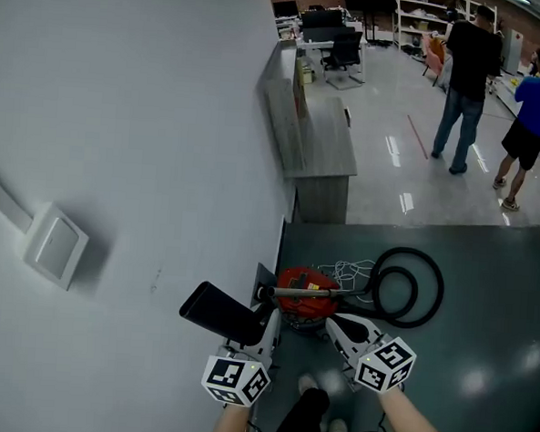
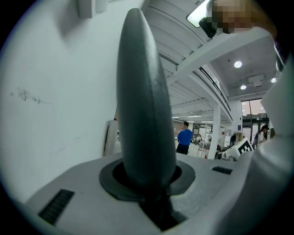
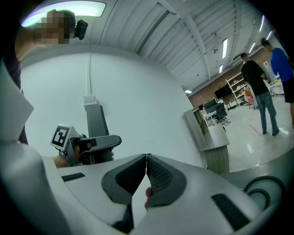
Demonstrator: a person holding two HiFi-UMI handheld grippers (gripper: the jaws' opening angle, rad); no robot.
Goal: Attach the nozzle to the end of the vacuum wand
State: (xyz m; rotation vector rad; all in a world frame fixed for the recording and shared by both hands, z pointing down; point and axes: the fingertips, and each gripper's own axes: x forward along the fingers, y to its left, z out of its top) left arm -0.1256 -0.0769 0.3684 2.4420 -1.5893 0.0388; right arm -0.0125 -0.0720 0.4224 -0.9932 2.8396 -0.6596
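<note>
Left gripper (image 2: 147, 186) clamps nozzle (image 2: 143, 92) over dark floor (image 1: 488, 297) beside white wall (image 1: 121, 110).

The vacuum cleaner (image 1: 306, 299) sits on the floor (image 1: 484, 297) at the foot of the wall (image 1: 121, 110), its hose (image 1: 412, 254) looped to its right. Nearer the person, the nozzle (image 1: 218, 311) in the left gripper's (image 1: 265, 327) jaws juts left toward the wall, with the right gripper (image 1: 334, 324) just right. Farther along the wall stands a worktop (image 1: 325, 141), with two people (image 1: 471, 68) beyond it to the right.

A white wall (image 1: 123, 83) flanks a grey counter (image 1: 324, 145); glossy pale floor (image 1: 409, 187) mirrors ceiling lights.
</note>
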